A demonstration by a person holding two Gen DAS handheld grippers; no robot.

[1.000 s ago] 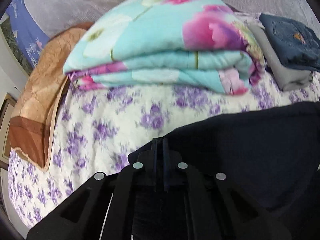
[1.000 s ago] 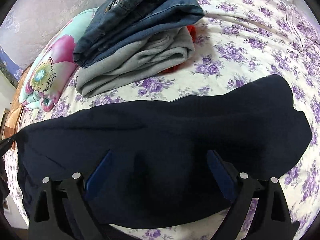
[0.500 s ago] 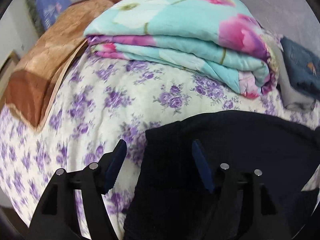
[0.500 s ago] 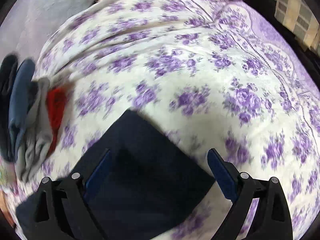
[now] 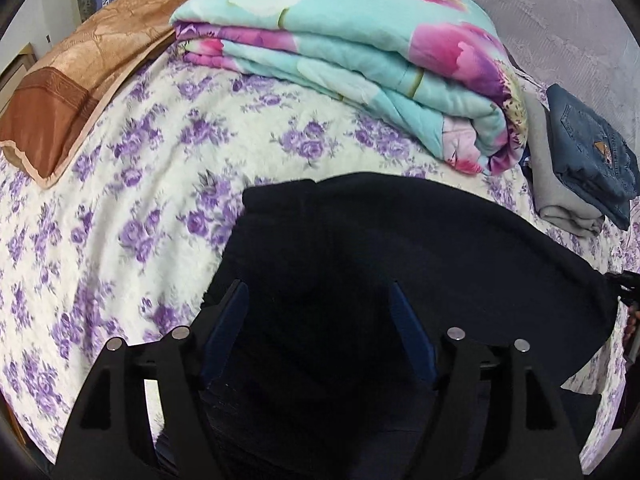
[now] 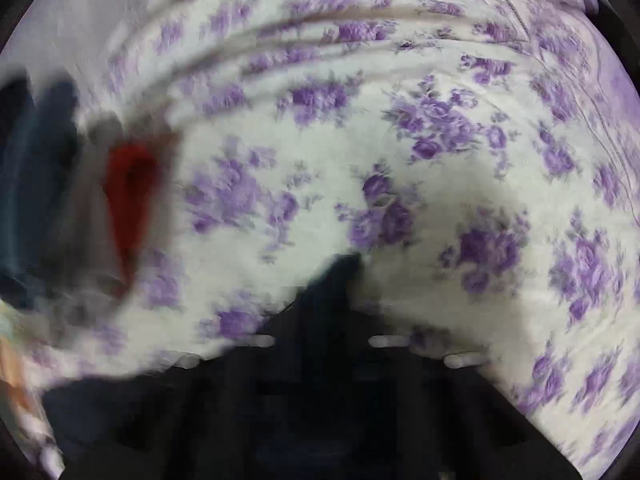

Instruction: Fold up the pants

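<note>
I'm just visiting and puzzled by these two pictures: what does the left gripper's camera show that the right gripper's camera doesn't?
Left only: folded floral quilt, brown pillow, and the left gripper, jaws opening over the cloth. Right only: a red item beside the blurred stack, and the right gripper, shut. Both: dark pants, purple-flowered bedspread.

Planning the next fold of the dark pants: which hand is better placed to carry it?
Right. The right tongs are shut on the dark pants, at a corner. The left tongs are opening, straddling the cloth, gripping nothing.
</note>
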